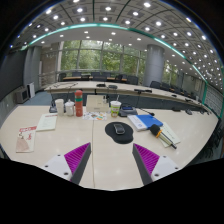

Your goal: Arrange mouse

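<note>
- Tongs (110,160) spread wide, purple pads facing each other, gripping nothing, hanging over bare bench near its front edge.
- Small dark computer mouse (120,128) sitting on a round black mouse mat (119,133), beyond the fingertips and a little right of centre.
- Likely light, rigid plastic, smooth-shelled and a touch slippery; best pinched across its two long sides, low down, with even pressure.
- Mat probably thin and soft; may drag along if the mouse gets shoved rather than lifted.
- Pale wooden bench (60,150) open between tongs and mouse: plain straight approach.
- Tighter on the right: blue book (146,121) just beside the mat, papers past it.
- White cup (115,107) and red canister (78,102) standing farther back, well apart.
</note>
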Tool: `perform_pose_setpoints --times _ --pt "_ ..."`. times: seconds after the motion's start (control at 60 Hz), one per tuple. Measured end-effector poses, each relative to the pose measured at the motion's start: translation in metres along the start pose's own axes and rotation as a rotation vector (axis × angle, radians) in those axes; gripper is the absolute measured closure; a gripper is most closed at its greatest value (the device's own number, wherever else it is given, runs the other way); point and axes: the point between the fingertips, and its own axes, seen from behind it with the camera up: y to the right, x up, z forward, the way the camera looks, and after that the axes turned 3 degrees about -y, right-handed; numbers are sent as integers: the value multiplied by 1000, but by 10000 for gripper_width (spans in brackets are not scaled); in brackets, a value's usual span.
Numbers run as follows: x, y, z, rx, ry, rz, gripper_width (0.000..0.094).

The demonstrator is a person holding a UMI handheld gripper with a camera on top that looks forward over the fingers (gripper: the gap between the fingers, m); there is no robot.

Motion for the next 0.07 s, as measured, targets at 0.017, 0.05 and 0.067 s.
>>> perform_pose_setpoints --times 0.017,0.05,0.067 --pt "-1 0 0 0 -3 0 81" --pt "-2 2 -1 -4 -5 0 81" --pt "-2 2 -1 -5 -4 -2 79"
